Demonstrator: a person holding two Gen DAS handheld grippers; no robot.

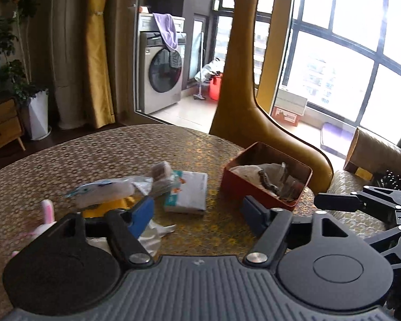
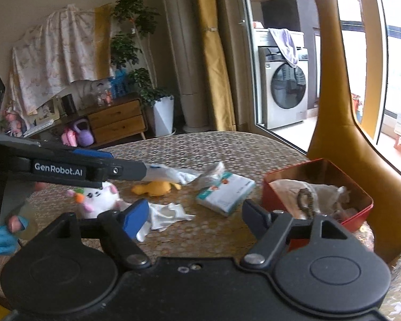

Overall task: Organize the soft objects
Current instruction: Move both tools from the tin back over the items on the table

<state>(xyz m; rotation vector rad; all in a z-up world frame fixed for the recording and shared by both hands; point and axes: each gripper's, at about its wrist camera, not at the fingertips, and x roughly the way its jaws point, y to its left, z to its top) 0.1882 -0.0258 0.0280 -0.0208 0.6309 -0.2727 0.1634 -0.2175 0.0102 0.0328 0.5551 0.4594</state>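
A red tin box (image 1: 267,184) (image 2: 361,200) holds crumpled soft items and sits at the table's right. My left gripper (image 1: 197,211) is open above the table; nothing lies between its fingers. Ahead of it lie a white-and-blue soft packet (image 1: 104,191), a tissue pack (image 1: 187,195) (image 2: 224,191), a yellow plush (image 2: 155,188) and a white cloth (image 2: 168,214). A white bunny plush (image 2: 99,198) (image 1: 44,222) lies at the left. My right gripper (image 2: 195,214) is open and empty over the cloth and tissue pack. In the right wrist view the left gripper's arm reaches to the white-and-blue packet (image 2: 168,174).
The round table (image 1: 120,147) has a woven patterned top. A yellow giraffe-shaped figure (image 1: 238,80) (image 2: 331,107) stands behind the red box. A small doll in blue (image 2: 2,235) is at the left edge. A glass door and washing machine (image 1: 160,72) lie beyond.
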